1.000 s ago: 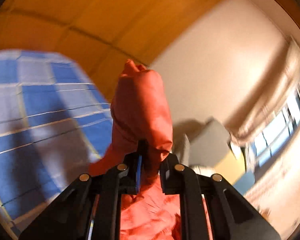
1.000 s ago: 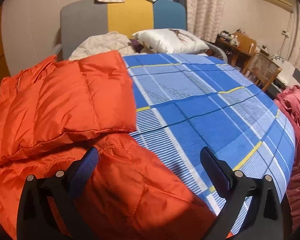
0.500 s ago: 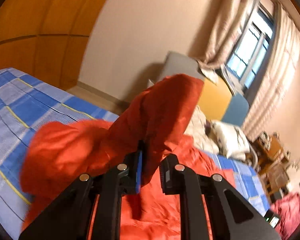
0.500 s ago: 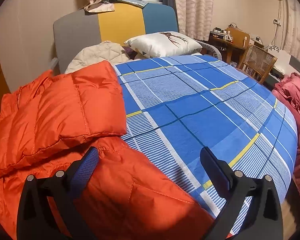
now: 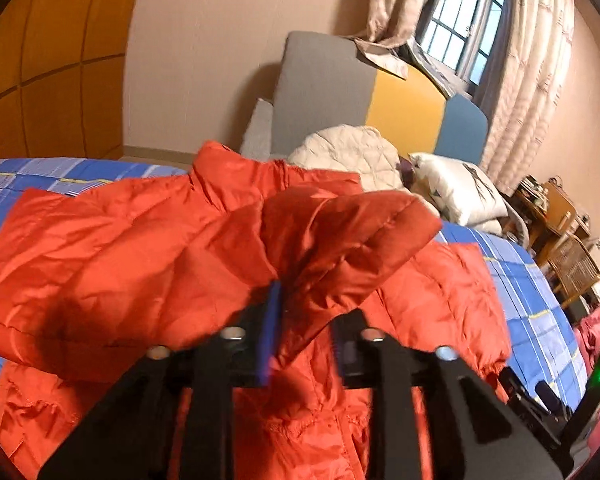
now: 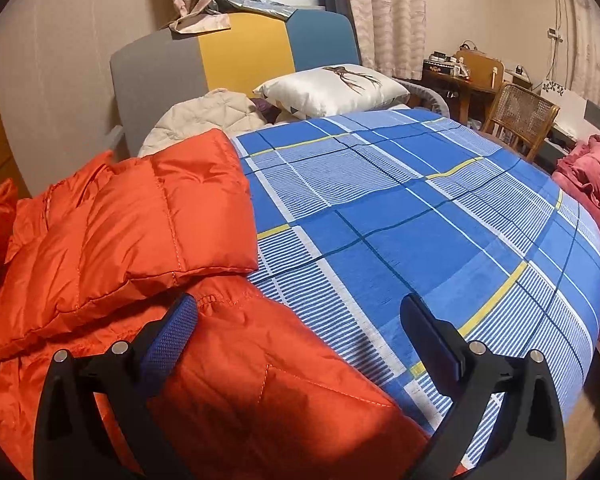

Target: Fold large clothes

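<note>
An orange puffer jacket (image 5: 120, 248) lies spread on the bed's blue plaid cover (image 6: 420, 220). In the left wrist view one sleeve (image 5: 340, 232) is folded across the jacket's body, its end lying loosely between the jaws of my left gripper (image 5: 308, 328). Those jaws are opening, and a gap shows beside the right pad. In the right wrist view the other sleeve (image 6: 140, 232) lies folded in over the jacket. My right gripper (image 6: 300, 320) stands wide open above the jacket's hem (image 6: 260, 380), with nothing between its fingers.
A grey, yellow and blue headboard (image 6: 240, 52) stands at the far end, with a white pillow (image 6: 332, 88) and a beige quilted garment (image 6: 204, 116) below it. A cane chair (image 6: 520, 116), a cluttered desk (image 6: 460, 76) and a red blanket (image 6: 596, 184) are at the right.
My left gripper swung the sleeve over the jacket's body and lowered it, rolling level, and its jaws have parted. The right gripper stayed put, open.
</note>
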`<state>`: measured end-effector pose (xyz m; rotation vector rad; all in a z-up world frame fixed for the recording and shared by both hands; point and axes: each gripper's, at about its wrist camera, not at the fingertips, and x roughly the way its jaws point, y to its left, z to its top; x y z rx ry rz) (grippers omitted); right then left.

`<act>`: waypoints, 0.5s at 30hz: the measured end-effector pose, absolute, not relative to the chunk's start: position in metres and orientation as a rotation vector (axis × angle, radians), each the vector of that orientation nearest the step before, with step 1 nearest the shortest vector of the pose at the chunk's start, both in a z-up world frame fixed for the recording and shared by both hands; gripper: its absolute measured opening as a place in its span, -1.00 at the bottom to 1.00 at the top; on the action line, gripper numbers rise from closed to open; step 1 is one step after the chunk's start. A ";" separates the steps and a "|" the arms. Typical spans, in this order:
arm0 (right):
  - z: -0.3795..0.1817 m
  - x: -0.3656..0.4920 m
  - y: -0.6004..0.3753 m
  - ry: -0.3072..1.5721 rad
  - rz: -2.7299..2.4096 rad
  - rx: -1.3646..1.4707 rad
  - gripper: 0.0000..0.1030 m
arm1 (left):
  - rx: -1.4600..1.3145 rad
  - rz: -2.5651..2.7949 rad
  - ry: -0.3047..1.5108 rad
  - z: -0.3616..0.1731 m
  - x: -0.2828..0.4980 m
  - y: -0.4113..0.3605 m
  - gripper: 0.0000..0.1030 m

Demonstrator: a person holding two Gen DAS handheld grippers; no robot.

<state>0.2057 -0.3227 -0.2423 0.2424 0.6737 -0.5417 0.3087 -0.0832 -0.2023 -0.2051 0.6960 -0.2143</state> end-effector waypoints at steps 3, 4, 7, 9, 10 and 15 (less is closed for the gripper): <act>-0.241 0.205 -0.323 0.673 -0.525 0.245 0.94 | -0.185 -0.235 0.685 -0.195 0.299 -0.081 0.69; -0.239 0.205 -0.323 0.671 -0.518 0.246 0.94 | -0.196 -0.243 0.665 -0.192 0.291 -0.075 0.74; -0.224 0.201 -0.316 0.649 -0.485 0.207 0.94 | -0.196 -0.246 0.664 -0.183 0.270 -0.051 0.77; -0.210 0.197 -0.305 0.611 -0.415 0.192 0.94 | -0.204 -0.186 0.654 -0.178 0.257 -0.025 0.92; -0.202 0.197 -0.300 0.592 -0.359 0.208 0.94 | -0.232 -0.139 0.645 -0.178 0.247 -0.004 0.93; -0.173 0.231 -0.272 0.603 0.023 0.425 0.93 | -0.427 0.097 0.726 -0.206 0.219 0.080 0.93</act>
